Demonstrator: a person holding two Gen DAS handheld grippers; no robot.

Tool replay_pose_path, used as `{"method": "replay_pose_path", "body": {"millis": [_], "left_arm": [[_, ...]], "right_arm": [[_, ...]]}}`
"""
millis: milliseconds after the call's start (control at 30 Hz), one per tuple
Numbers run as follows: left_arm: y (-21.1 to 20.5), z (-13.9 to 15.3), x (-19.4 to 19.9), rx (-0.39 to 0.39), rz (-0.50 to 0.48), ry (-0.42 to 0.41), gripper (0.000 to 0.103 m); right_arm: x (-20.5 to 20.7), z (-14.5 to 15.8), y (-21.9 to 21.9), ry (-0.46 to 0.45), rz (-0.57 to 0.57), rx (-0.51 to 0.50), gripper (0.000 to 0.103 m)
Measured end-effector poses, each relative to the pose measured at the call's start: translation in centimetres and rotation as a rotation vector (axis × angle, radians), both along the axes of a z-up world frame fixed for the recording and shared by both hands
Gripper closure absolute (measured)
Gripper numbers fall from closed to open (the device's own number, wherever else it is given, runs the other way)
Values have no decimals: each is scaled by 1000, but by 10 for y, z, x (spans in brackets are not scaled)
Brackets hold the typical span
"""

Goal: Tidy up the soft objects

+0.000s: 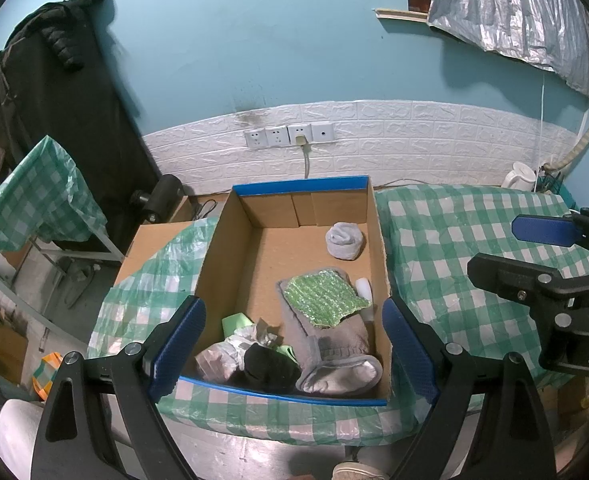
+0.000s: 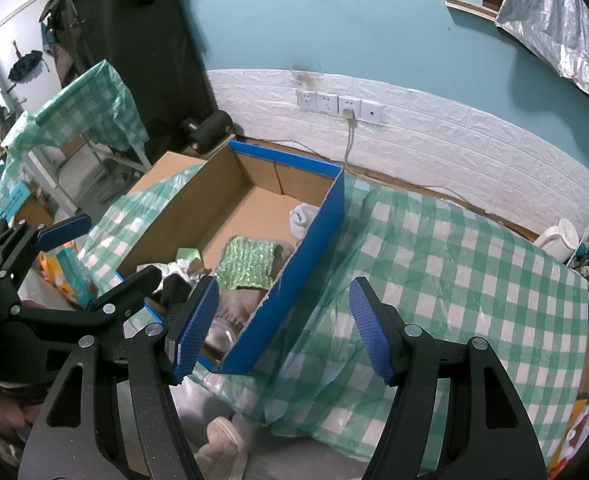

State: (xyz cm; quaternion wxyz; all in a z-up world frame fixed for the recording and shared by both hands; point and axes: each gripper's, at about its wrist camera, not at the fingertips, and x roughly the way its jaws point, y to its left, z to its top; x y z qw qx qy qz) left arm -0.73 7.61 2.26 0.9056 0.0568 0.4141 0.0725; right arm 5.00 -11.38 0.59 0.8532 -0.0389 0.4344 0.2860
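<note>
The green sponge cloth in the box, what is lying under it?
The green sponge cloth lies on a folded grey towel inside the cardboard box. A small white bottle shows beside it. Whatever is beneath the towel is covered.

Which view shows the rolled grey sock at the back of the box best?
The left wrist view: the whole rolled sock stands clear on the floor of the box. In the right wrist view the box's blue side wall hides most of the sock.
</note>
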Motion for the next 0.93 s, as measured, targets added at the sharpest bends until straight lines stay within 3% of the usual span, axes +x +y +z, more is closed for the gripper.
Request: {"method": "replay_pose_path", "body": {"millis": [933], "left_arm": [[0, -3, -4, -5, 0, 9, 12]], "right_arm": [[-1, 1, 2, 1, -1, -4, 35]]}}
